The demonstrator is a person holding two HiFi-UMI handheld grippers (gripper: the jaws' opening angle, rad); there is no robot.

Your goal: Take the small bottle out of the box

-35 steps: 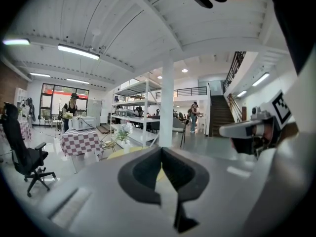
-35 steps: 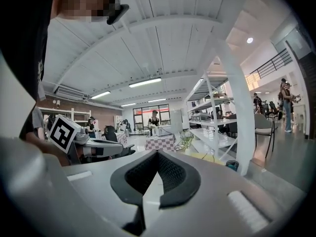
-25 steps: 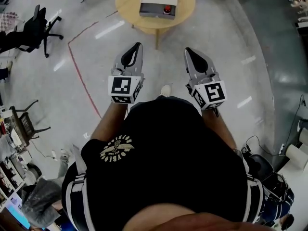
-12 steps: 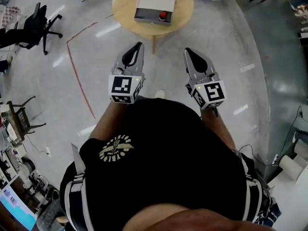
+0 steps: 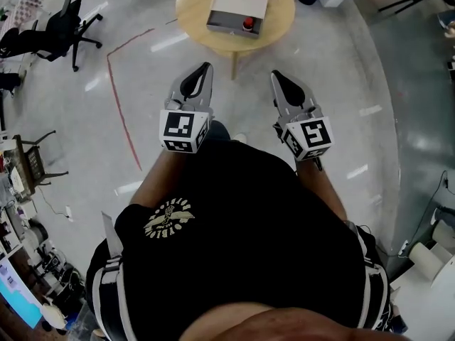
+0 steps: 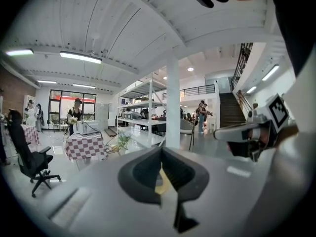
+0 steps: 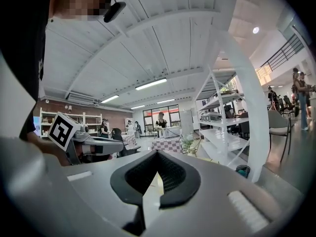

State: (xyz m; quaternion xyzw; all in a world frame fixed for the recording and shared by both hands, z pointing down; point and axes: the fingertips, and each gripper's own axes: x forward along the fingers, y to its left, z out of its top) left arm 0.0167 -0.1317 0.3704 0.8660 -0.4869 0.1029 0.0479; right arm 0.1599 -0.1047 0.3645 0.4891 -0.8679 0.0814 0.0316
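Bare floor [image 5: 341, 84] lay open between the person and the round table [image 5: 192, 21] at far centre. An office chair [image 5: 67, 27] stood far left. The box [image 5: 236, 6] sat on the table, with the small bottle [image 5: 248, 25] at its near right corner. The left gripper [image 5: 205, 67] and right gripper [image 5: 276, 74], jaws together and empty, pointed toward the table, well apart from it.

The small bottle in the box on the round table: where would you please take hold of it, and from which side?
Probably by the bottle's red top, from straight above: it sits at the box's near edge, so the walls likely block a sideways approach.
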